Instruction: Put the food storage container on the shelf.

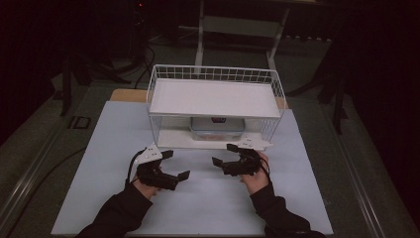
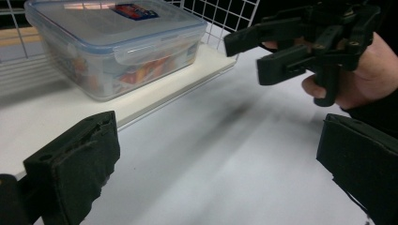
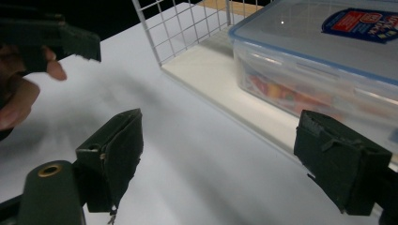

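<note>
The box (image 1: 217, 127), a clear plastic one with a blue-rimmed lid, stands on the lower shelf of the white wire rack (image 1: 215, 74), in the middle, near the front edge. Both grippers are in front of the rack, above the white table (image 1: 119, 134), and neither touches the box.

The right gripper (image 1: 226, 154) is just in front of the shelf edge, a little to the right of the box. Its jaws are wide apart and nothing is between them. In the right gripper view the box (image 3: 328, 61) lies ahead and to the right, close behind the right jaw, but apart from it.

The left gripper (image 1: 174, 164) is lower and further left, well apart from the box. Its jaws are also wide apart and empty. In the left gripper view the box (image 2: 115, 44) is ahead on the left, and the right gripper (image 2: 256, 51) is seen on the other side, held by a hand (image 2: 361, 75).

In the high view the upper shelf hides most of the box; only its front wall and a bit of the lid label are seen. The content is colourful, but I cannot tell what it is. The room behind the rack is dark, hard to make out.
</note>
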Tool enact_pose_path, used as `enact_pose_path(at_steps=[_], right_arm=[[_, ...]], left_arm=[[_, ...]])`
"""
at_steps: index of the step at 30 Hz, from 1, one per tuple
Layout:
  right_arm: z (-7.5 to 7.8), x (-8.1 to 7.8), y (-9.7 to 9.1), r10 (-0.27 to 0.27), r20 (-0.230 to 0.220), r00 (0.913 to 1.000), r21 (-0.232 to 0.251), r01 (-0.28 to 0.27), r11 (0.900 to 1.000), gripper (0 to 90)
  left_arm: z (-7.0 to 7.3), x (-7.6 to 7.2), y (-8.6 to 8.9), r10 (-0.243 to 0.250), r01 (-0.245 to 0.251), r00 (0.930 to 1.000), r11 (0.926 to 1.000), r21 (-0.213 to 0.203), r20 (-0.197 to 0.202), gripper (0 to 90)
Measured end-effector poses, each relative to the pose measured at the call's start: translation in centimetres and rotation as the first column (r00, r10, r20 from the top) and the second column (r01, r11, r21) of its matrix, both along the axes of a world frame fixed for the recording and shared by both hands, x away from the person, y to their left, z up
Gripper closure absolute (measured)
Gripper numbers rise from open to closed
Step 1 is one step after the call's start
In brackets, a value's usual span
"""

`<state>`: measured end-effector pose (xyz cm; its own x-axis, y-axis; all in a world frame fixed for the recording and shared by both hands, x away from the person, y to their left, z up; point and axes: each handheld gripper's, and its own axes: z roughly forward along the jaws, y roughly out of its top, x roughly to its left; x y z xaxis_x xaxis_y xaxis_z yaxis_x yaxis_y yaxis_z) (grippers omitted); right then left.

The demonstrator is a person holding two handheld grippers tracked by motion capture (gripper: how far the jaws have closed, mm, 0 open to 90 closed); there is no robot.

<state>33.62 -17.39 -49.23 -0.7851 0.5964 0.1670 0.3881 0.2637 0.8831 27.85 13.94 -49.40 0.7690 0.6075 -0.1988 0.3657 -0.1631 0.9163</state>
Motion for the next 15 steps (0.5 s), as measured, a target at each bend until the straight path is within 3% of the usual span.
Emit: enact_pose_path(at_steps=[3,15], right_arm=[[0.2,-1.1,-1.3,-0.003,0.022,0.9997,-0.004,0.003,1.0,15.7],[0.6,-4.2,-4.5,-0.02,0.043,0.9989,-0.01,0.021,0.9997,15.6]], left_arm=[[0.1,-0.4,0.0,-0.014,0.014,0.9999,0.9999,0.008,0.007,0.0],[0.4,-2.0,1.0,-0.024,0.023,0.9996,0.9997,0.01,0.015,0.0]])
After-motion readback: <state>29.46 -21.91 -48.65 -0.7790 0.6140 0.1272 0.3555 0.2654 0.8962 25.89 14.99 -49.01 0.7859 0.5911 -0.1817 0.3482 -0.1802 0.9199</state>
